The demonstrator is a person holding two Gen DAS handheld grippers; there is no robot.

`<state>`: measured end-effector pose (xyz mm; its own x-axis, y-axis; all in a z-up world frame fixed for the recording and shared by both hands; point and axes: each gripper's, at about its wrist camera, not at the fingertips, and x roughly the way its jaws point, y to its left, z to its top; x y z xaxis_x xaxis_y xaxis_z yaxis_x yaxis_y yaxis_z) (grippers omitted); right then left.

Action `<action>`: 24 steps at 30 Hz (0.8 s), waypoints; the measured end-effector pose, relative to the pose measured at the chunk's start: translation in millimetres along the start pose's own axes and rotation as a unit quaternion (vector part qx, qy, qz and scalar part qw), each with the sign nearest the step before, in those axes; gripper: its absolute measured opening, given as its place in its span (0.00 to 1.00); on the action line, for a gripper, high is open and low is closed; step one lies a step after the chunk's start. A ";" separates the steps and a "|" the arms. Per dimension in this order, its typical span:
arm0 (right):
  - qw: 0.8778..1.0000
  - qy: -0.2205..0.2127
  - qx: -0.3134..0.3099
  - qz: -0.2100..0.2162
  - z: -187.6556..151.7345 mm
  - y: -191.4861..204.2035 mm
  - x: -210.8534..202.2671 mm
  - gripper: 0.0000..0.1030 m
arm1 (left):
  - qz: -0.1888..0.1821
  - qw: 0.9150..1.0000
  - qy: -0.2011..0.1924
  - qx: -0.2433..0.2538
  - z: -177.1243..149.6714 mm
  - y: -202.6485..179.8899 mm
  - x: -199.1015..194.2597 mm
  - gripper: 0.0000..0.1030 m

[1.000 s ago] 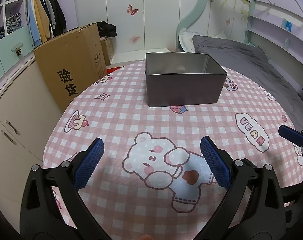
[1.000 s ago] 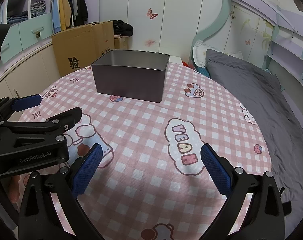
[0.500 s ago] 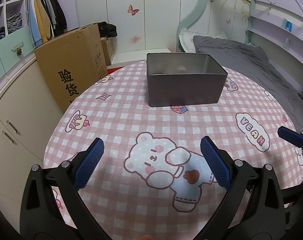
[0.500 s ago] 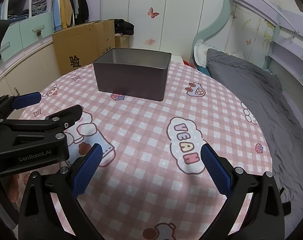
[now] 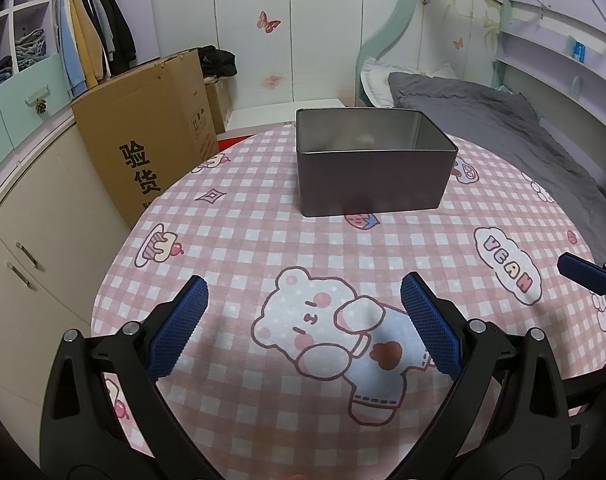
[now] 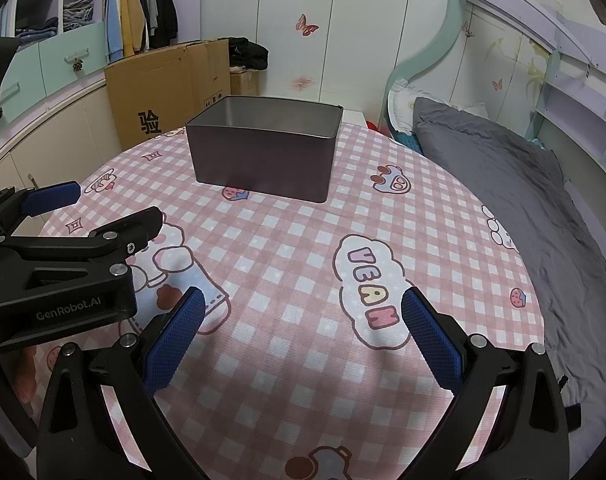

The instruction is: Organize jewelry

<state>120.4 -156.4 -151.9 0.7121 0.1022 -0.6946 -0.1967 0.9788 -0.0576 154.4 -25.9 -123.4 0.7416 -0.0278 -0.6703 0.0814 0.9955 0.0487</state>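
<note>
While we hold the left gripper (image 5: 302,312) and right gripper (image 6: 302,330) wide and empty, the dark rectangular metal tin (image 5: 370,167) stands across the pink checked worktop (image 5: 263,240). We judge it rigid, light and slick; we would pinch one thin wall at its rim. No jewelry shows.
</note>
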 end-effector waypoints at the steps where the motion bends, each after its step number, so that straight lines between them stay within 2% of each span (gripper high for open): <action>1: 1.000 0.000 0.000 0.000 0.0 0.2 -0.2 0.92 | 0.000 1.000 -0.004 0.002 -0.4 -0.3 -1.1 0.92; 24: 1.000 0.000 -0.005 0.000 1.7 0.6 -0.3 0.92 | -0.002 1.000 -0.009 0.011 1.2 -3.4 -6.1 0.92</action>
<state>121.3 -155.6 -150.5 0.7121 0.1027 -0.6945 -0.2037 0.9769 -0.0644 150.5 -29.2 -118.6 0.7536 -0.0345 -0.6564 0.0999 0.9930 0.0626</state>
